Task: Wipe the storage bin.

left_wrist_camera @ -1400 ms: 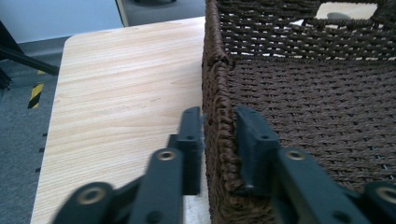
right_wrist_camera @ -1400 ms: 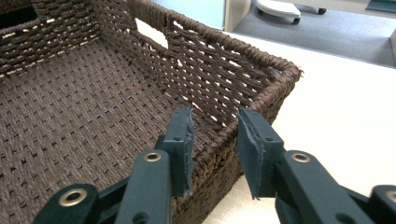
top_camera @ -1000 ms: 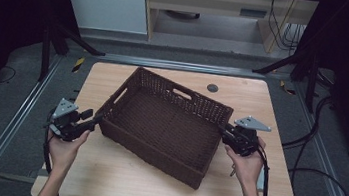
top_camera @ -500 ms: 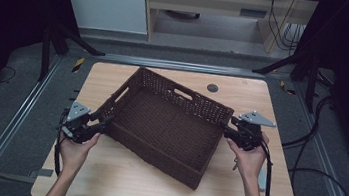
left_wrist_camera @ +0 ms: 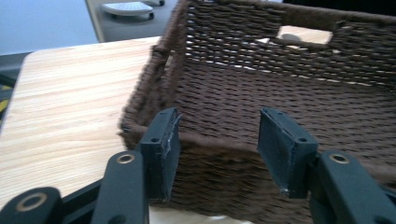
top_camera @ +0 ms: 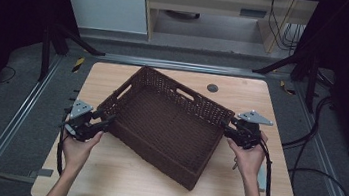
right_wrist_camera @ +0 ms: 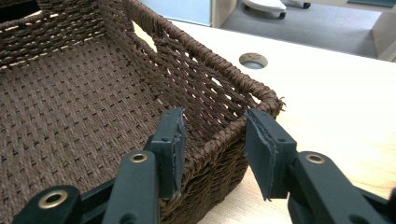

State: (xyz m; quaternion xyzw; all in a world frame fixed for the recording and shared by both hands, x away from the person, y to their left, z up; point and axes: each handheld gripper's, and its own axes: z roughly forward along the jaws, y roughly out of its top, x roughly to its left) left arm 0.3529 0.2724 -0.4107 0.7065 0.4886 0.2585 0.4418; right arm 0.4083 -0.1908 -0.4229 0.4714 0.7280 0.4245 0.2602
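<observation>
I see the woven basket point(top_camera: 164, 122) askew on the bench point(top_camera: 114, 78), left hand-held gripper point(top_camera: 104, 119) just been opening astride its rim, right hand-held gripper point(top_camera: 225, 129) just been closing at a corner, pads seemingly not pressing.

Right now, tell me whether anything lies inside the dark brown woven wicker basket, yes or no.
No. In the high view the dark brown woven wicker basket shows bare woven floor from wall to wall.

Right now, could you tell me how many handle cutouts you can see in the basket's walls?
2: one in the far long wall, one in the left short wall. The near walls' outer faces are hidden.
</observation>
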